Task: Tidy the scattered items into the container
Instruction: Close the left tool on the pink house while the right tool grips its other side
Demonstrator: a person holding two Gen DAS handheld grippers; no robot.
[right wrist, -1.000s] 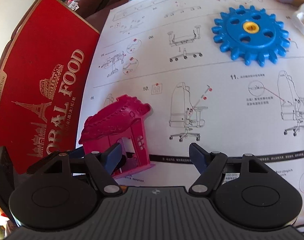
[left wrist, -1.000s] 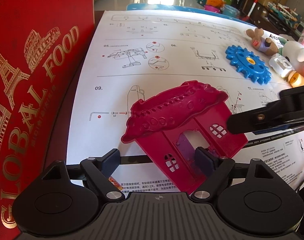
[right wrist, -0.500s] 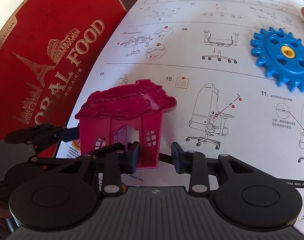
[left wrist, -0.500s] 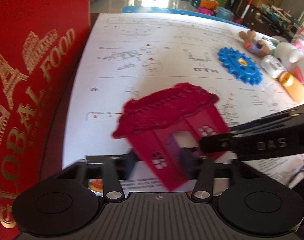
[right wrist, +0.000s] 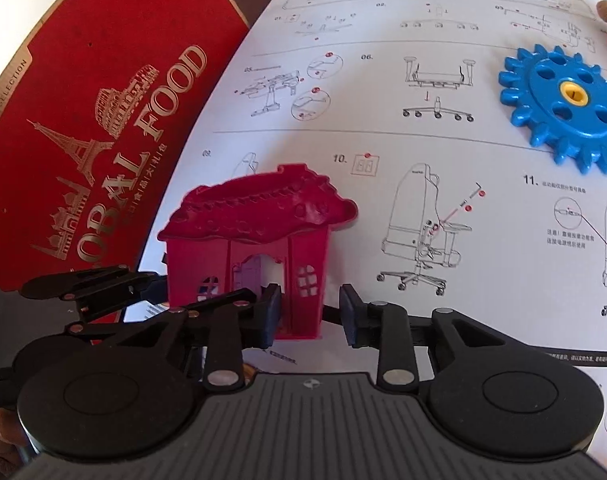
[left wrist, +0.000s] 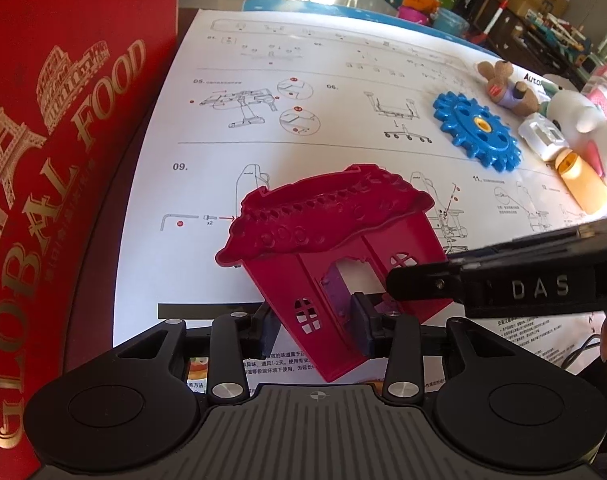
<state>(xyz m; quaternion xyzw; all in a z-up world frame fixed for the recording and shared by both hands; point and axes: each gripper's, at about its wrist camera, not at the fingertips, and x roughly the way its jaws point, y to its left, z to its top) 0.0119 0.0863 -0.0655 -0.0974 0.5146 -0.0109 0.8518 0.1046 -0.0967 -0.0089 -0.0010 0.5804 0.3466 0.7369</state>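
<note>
Jaws first: your left gripper (left wrist: 317, 330) now clamps the lower wall of the red toy house (left wrist: 335, 256), one pad by the small window, the other at the doorway. A second ago those jaws stood wide with the house just lying between them. Your right gripper (right wrist: 309, 316) has narrowed a lot too, and its left pad sits against the house's right wall, but the right pad looks to stand clear of it, so I can't tell if that side really grips.

The house itself has changed: it lay tipped over on the instruction sheet (left wrist: 343, 92) a second ago, and now it stands more upright at the sheet's near edge, roof on top, leaning a bit. It's just right of the red GLOBAL FOOD box (left wrist: 43, 160). The blue gear (left wrist: 477, 132) lies well apart, further up the sheet, same spot as before.
</note>
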